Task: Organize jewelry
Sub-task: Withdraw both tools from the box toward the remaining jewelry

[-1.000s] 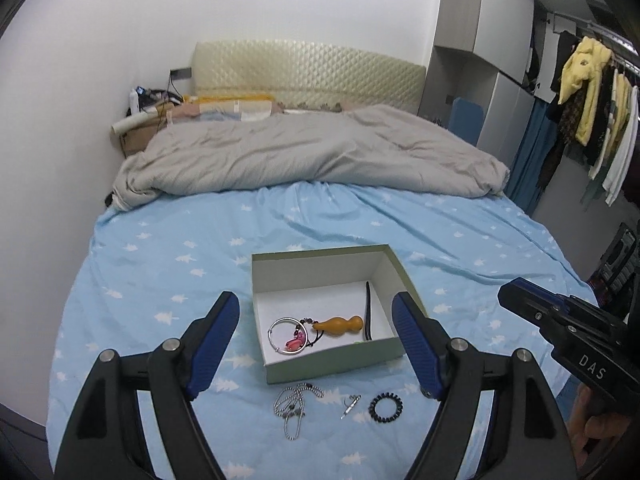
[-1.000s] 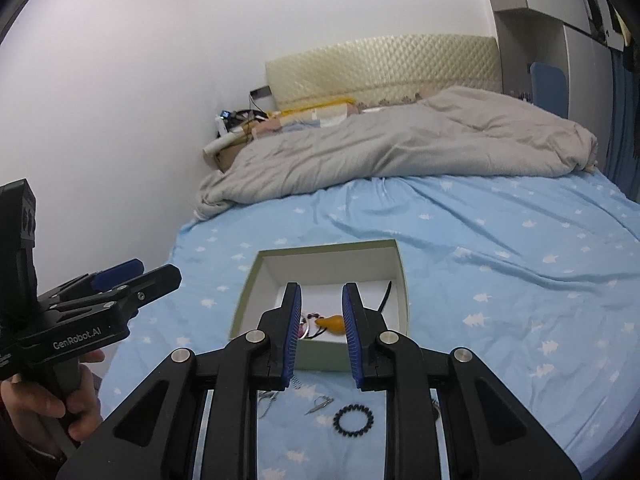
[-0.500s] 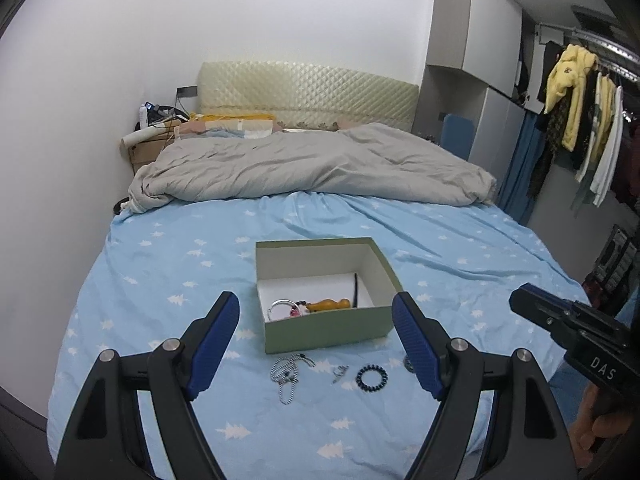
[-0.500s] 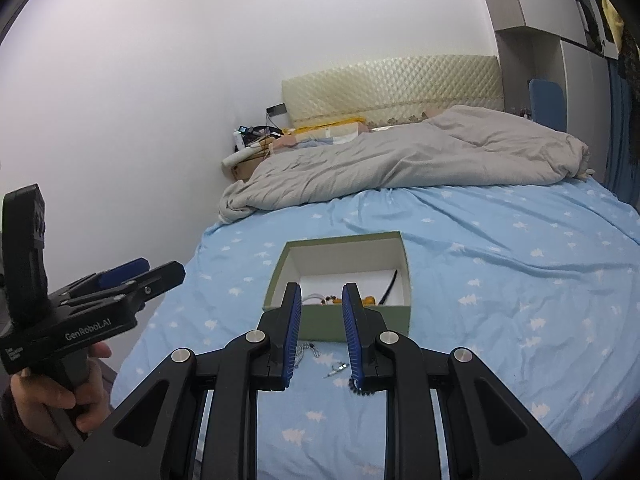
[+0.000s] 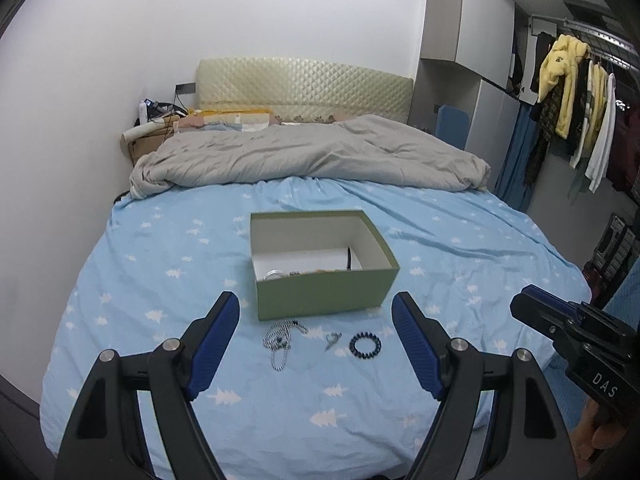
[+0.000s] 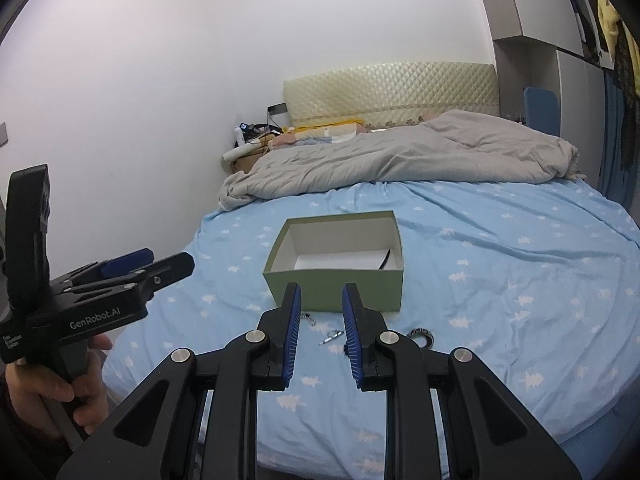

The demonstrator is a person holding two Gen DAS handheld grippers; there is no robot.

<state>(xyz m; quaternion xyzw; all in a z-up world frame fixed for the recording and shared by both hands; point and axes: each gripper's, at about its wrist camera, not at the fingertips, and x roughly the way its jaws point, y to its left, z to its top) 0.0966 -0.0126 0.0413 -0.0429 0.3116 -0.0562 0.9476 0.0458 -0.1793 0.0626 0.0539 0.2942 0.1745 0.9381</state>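
Jewelry—chain [image 5: 280,338], bracelet [image 5: 365,345]—lies before the box [image 5: 324,292], ahead of both claws: left [image 5: 316,344] wide apart, right [image 6: 320,320] narrowly parted, empty.

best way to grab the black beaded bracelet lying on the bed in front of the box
The black beaded bracelet lies flat as an open ring on the blue sheet, apart from the small clasp piece and the green box. Probably best: come straight down from above and pinch across one section of the band, one finger inside the ring and one outside. The open left gripper seems better lined up.
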